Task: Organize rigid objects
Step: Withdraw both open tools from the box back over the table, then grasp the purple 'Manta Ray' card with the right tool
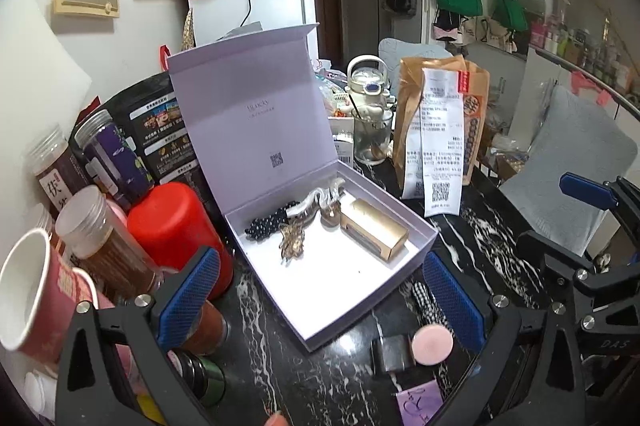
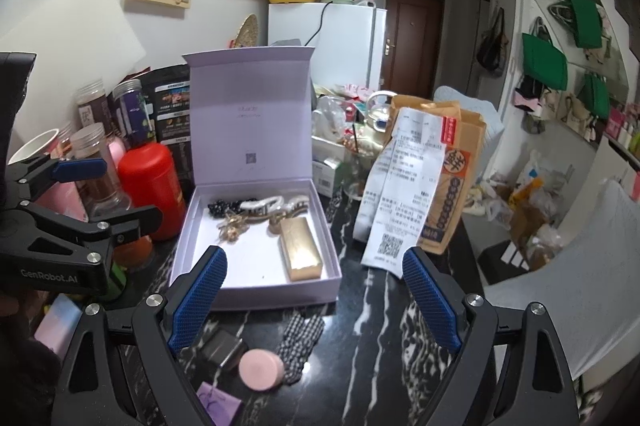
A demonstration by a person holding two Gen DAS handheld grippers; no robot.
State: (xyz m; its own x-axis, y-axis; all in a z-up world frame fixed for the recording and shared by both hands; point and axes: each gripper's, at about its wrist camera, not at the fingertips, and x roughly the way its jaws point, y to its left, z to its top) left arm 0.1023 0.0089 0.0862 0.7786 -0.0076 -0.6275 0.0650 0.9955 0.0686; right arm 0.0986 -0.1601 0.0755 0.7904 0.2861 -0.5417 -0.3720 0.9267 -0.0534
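An open lilac box (image 1: pixel 424 238) (image 2: pixel 188 238) lies on the black marble table, lid upright. Inside are a gold case (image 1: pixel 374 234) (image 2: pixel 301 249), a white hair clip (image 1: pixel 320 202) (image 2: pixel 264 204), a black beaded piece (image 1: pixel 272 224) (image 2: pixel 226 206) and a gold ornament (image 1: pixel 292 244) (image 2: pixel 231 230). In front of the box lie a pink round compact (image 1: pixel 432 346) (image 2: pixel 261 369), a checked hair tie (image 1: pixel 428 300) (image 2: pixel 301 342), a dark small box (image 1: pixel 392 354) (image 2: pixel 224 348) and a purple card (image 1: pixel 420 404) (image 2: pixel 218 404). My left gripper (image 1: pixel 318 296) is open and empty over the box's near corner. My right gripper (image 2: pixel 314 300) is open and empty in front of the box.
Jars (image 1: pixel 108 246), a red canister (image 1: pixel 180 230) (image 2: pixel 150 186) and a paper cup (image 1: pixel 28 294) crowd the left. A brown paper bag with receipt (image 1: pixel 440 130) (image 2: pixel 420 178) and a glass (image 1: pixel 372 140) stand behind right. A grey cushioned chair (image 1: pixel 576 154) is right of the table.
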